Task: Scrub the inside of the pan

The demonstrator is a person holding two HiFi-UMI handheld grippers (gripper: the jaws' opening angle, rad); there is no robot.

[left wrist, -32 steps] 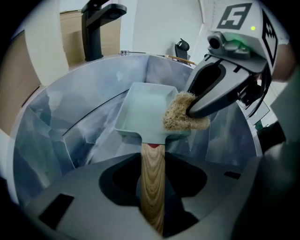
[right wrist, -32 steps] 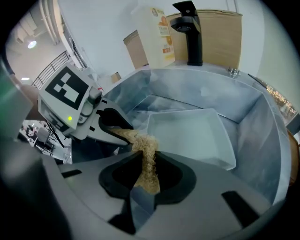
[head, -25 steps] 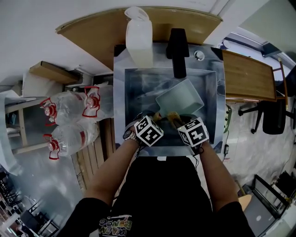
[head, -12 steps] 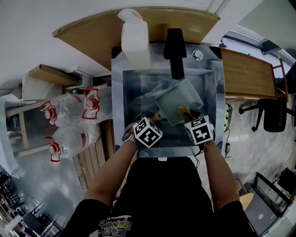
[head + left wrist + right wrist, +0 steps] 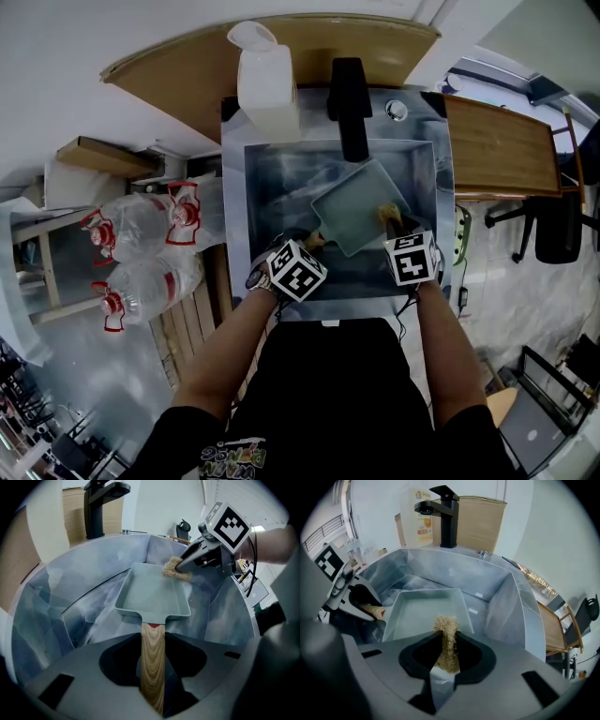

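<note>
Head view: the pan (image 5: 361, 211) lies in the sink (image 5: 272, 183). My left gripper (image 5: 312, 246) has its jaws clamped on the wooden handle (image 5: 152, 663). My right gripper (image 5: 398, 230) pinches a scrubber (image 5: 446, 634) at the pan's rim. I judge the scrubbing is under way, with most of the floor left.

1. The left gripper (image 5: 153, 691) has its jaws closed on the wooden handle (image 5: 152, 648) of the pan, which runs straight ahead from them.
2. Just ahead, the pale green rectangular pan (image 5: 152, 592) sits inside the steel sink (image 5: 51, 606).
3. Ahead and to the right, the right gripper (image 5: 185, 563) pinches a tan scrub pad (image 5: 172, 569) at the pan's far right corner.
4. A black faucet (image 5: 101, 503) stands far ahead to the left, past the sink's back edge.
</note>
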